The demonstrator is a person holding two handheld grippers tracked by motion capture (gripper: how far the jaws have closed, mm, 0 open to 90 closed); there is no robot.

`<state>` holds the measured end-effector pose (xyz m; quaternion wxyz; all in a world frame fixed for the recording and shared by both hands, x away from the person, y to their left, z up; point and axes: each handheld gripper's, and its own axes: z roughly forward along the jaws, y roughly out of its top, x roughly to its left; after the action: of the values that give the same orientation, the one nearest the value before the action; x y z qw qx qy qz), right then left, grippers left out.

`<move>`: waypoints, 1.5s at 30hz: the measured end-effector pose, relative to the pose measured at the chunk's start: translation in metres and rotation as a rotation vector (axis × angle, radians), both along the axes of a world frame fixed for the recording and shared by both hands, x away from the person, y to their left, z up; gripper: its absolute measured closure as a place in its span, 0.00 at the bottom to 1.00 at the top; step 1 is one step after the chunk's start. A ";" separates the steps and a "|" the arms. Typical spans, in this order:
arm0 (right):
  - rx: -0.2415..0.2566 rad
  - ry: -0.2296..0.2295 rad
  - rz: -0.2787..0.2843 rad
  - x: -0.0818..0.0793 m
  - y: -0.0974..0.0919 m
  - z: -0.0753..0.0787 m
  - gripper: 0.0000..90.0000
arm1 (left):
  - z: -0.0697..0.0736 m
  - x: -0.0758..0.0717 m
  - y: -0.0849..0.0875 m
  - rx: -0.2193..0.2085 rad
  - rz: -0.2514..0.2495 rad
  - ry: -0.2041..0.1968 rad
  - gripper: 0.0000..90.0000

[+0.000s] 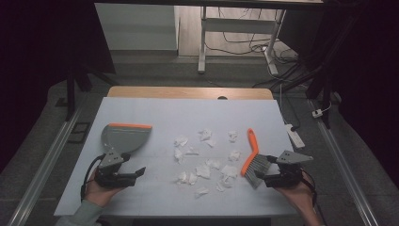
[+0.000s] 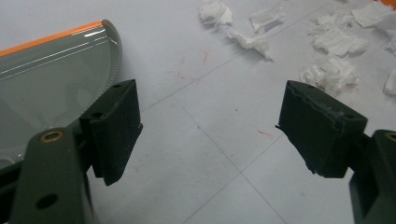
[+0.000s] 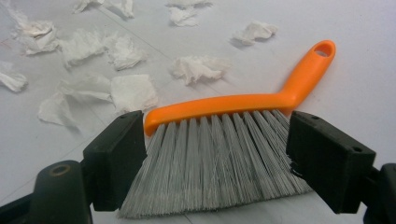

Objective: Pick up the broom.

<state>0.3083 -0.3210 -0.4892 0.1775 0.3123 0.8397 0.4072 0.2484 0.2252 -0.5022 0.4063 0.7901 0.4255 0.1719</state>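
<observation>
The right gripper [image 1: 261, 177] was held with its fingers spread wide on either side of the brush [image 3: 219, 140], whose grey bristles lay between them on the bench [image 1: 155, 113] without being pinched. The left gripper [image 1: 136, 173] was likewise opened on nothing, just beside the dustpan [image 1: 124, 137], with paper scraps [image 1: 203, 170] scattered between the two.

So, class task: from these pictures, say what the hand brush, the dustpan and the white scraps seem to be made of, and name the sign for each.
Hand brush: glossy orange back and handle, probably moulded plastic; fine grey bristles, likely synthetic.
Dustpan: smooth grey body with a sheen and an orange lip, apparently plastic.
White scraps: crinkled, torn, matte, probably tissue paper.
</observation>
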 end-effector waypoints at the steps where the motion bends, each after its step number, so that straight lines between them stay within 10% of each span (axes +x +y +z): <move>1: -0.001 -0.006 -0.002 0.000 0.000 0.000 0.22 | 0.000 0.000 0.000 0.000 0.000 0.000 0.24; 34: -0.005 -0.023 -0.063 -0.005 0.017 0.023 0.26 | -0.004 0.008 0.000 -0.001 0.001 0.007 0.24; 45: -0.100 0.138 -0.183 0.041 0.028 0.041 0.28 | -0.007 0.013 -0.008 0.033 -0.036 0.022 0.24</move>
<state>0.3494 -0.2928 -0.4481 0.1708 0.4058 0.8372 0.3245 0.2613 0.2177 -0.5090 0.3915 0.8062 0.4125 0.1629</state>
